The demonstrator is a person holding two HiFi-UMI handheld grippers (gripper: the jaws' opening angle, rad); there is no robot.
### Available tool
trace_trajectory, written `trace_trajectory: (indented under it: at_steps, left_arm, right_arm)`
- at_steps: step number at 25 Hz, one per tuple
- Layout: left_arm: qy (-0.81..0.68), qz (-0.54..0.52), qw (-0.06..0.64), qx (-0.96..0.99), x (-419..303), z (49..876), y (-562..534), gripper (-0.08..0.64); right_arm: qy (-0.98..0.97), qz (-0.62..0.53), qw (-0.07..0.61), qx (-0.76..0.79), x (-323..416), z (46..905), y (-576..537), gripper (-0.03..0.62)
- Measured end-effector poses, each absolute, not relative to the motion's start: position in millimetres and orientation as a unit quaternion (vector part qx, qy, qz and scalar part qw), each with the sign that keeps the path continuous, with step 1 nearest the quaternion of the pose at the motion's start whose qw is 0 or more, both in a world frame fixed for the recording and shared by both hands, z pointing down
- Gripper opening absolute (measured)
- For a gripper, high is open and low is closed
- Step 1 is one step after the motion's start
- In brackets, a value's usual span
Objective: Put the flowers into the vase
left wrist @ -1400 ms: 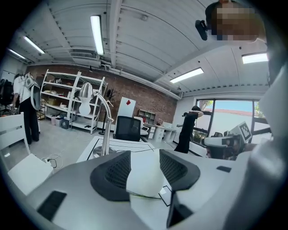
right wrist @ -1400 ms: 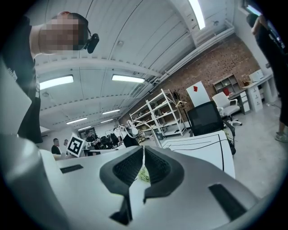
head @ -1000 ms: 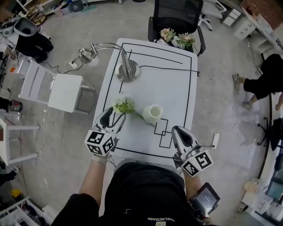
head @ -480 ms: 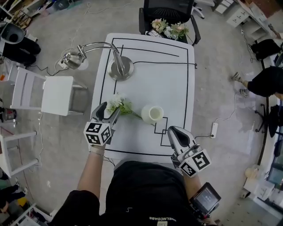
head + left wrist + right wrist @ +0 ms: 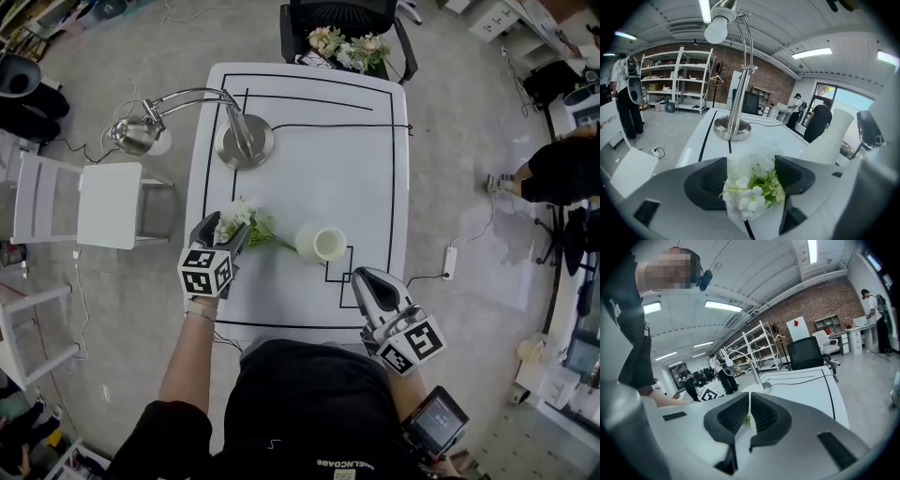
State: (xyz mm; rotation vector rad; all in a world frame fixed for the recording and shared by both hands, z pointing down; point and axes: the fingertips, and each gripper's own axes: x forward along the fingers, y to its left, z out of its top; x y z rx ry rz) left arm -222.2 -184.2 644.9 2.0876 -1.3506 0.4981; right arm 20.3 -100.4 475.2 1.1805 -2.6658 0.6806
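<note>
1 white table [image 5: 375, 187], 1 vase [image 5: 322, 244], 1 desk lamp [image 5: 246, 145], 2 flower bunches [image 5: 249, 210] [image 5: 349, 49], 2 tongs [image 5: 221, 229] [image 5: 367, 279], 1 black office chair [image 5: 337, 11]

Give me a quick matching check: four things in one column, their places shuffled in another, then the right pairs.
1. lamp
2. vase
3. white flowers
4. bouquet

A. on the chair past the table's far end
B. between the left gripper's jaws
C. upright, mid-table
D. far left part of the table

Pairs: 1-D, 2-C, 3-B, 4-A.

The left gripper's jaws have just been opening. The white flowers lie between them, not gripped.
</note>
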Motion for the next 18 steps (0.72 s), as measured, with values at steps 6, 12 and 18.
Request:
trace_trajectory:
  at_steps: [6, 12, 18]
  left_arm:
    - [-0.511, 0.194, 0.297, 0.783, -224, 654, -185, 0.301]
    - [-0.497, 0.204, 0.291, 0.792, -218, 656, -183, 0.233]
    - [-0.497, 0.206, 0.268, 0.800, -212, 641, -176, 0.122]
  right_arm:
    - [-0.887, 0.230, 0.077, 0.394, 17, 480, -102, 0.012]
    - [-0.888, 0.231, 0.077, 0.390, 17, 481, -100, 0.012]
    - [-0.888, 0.231, 0.076, 0.389, 19, 482, -100, 0.012]
